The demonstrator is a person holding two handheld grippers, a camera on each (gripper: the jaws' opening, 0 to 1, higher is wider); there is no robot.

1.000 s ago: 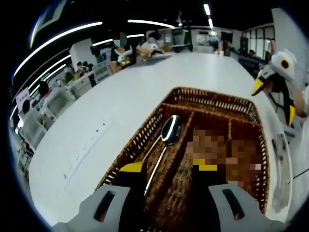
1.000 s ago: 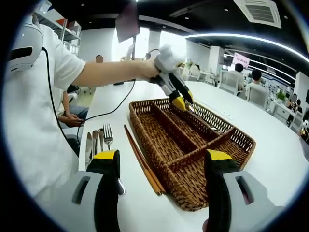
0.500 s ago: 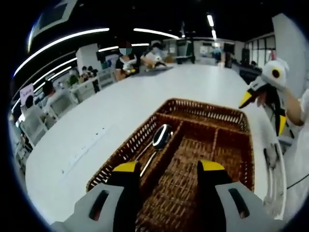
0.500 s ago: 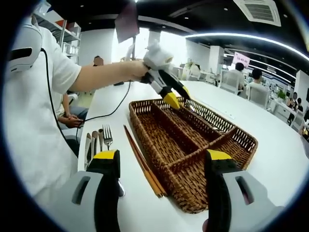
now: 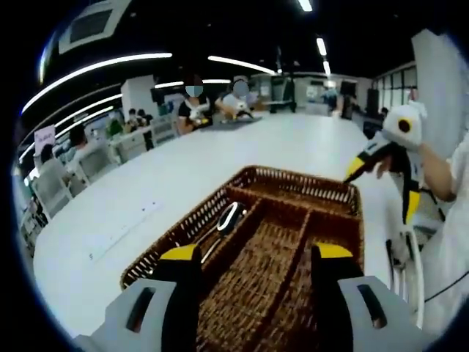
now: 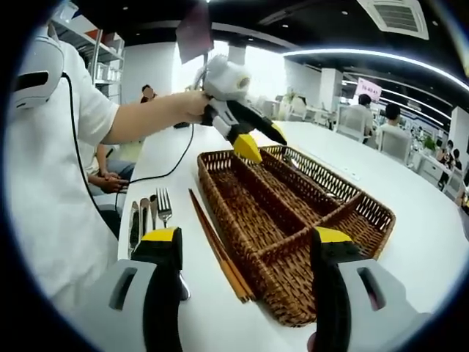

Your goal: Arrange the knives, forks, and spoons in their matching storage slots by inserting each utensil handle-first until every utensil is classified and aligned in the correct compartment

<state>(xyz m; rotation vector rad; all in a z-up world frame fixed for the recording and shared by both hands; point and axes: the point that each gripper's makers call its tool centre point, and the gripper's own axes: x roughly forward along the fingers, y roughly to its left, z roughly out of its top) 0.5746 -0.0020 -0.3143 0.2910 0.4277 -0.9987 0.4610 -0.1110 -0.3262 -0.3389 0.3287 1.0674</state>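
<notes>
A brown wicker basket [image 5: 300, 178] [image 6: 370, 209] with long compartments stands on the white table. One spoon [image 5: 227, 218] lies in its outer compartment. My left gripper [image 5: 256, 253] [image 6: 264, 141] is open and hovers above the basket's end, holding nothing. My right gripper [image 6: 248, 236] [image 5: 382, 187] is open too, over the table at the basket's other side. Beside the basket lie a fork [image 6: 163, 202], knives [image 6: 135, 221] and a pair of chopsticks [image 6: 220, 249].
A person in a white shirt [image 6: 44, 176] stands close at the table's edge, with a black cable [image 6: 157, 174] trailing over the table. Loose cutlery [image 5: 401, 253] lies along the table edge. Other people sit at distant tables [image 5: 212, 110].
My left gripper has pulled back and risen from the basket, away from the spoon, which stays in its compartment. The right gripper has not moved.
</notes>
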